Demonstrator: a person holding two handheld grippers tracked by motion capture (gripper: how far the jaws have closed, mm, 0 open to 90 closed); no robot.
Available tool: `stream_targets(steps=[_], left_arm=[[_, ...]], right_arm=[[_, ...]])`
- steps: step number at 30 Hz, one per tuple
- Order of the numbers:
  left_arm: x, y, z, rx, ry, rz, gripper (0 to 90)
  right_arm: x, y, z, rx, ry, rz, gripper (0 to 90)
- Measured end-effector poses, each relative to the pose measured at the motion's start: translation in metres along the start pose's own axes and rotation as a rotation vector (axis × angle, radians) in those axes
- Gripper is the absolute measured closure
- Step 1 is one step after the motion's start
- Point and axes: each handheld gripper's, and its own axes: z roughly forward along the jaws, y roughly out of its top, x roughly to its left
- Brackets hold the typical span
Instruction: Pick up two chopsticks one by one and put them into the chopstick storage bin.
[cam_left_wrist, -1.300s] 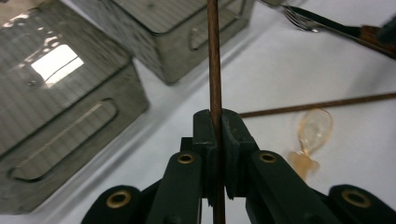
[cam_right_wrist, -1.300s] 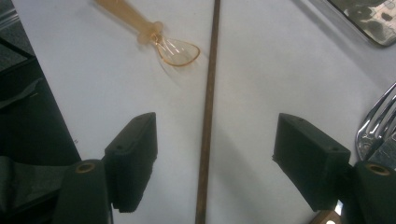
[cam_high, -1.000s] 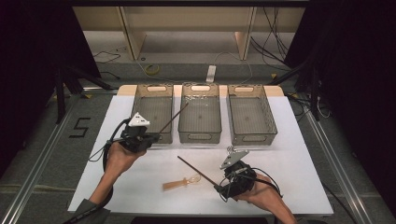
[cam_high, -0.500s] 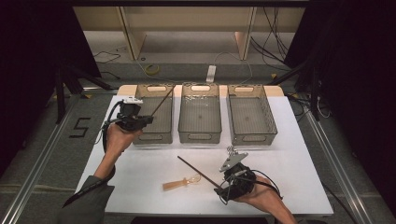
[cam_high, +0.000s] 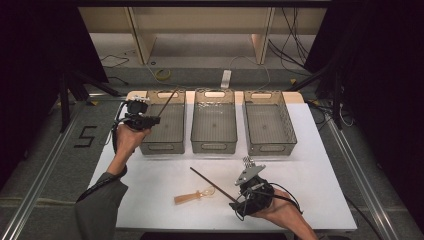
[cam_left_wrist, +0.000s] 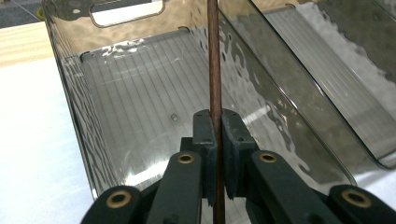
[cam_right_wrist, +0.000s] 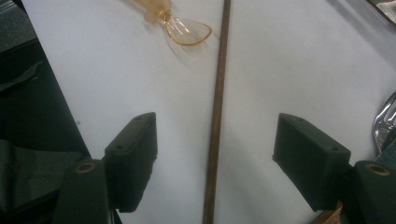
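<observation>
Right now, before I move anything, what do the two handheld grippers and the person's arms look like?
Both are black handheld units. The left gripper has two blocky black fingers on linkage arms with brass-coloured pivot rings. The right gripper has the same black fingers and rings, and in the high view it carries a grey three-cornered plate on top. Black cables trail from each. The left arm wears a grey sleeve.

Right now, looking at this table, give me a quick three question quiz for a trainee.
1. True or false: the left hand-held gripper is shut on a chopstick.
2. How many clear bins stand in a row on the table?
3. What lies beside the other chopstick, which is between the open jaws of the right hand-held gripper? A) amber spoon B) fork C) cup

Key: 1 true; 2 three; 3 A.
</observation>
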Motion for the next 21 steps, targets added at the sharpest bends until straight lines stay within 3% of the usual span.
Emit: stream_targets(steps=[10, 11, 15, 18, 19, 21], left_arm=[[0.007, 0.003, 0.01, 0.018, 0.012, -0.013, 84.4], [0.006, 0.003, 0.012, 0.019, 0.015, -0.016, 84.3], [0.008, 0.002, 0.016, 0.031, 0.027, -0.006, 84.2], [0.009, 0.002, 0.019, 0.008, 0.022, -0.042, 83.8], [0.008, 0.002, 0.02, 0.006, 0.03, -0.035, 83.5], [0.006, 0.002, 0.022, 0.008, 0.047, -0.036, 75.4]], right_arm=[[0.0, -0.001, 0.0, -0.001, 0.004, -0.008, 30.9], [0.001, 0.0, 0.0, -0.001, 0.005, 0.015, 30.9], [0.001, 0.0, 0.001, 0.007, 0.009, -0.004, 30.9], [0.001, 0.0, 0.001, 0.007, 0.01, -0.004, 30.9], [0.001, 0.0, 0.001, 0.007, 0.013, -0.004, 30.9], [0.001, 0.0, 0.001, 0.007, 0.013, -0.004, 30.9]])
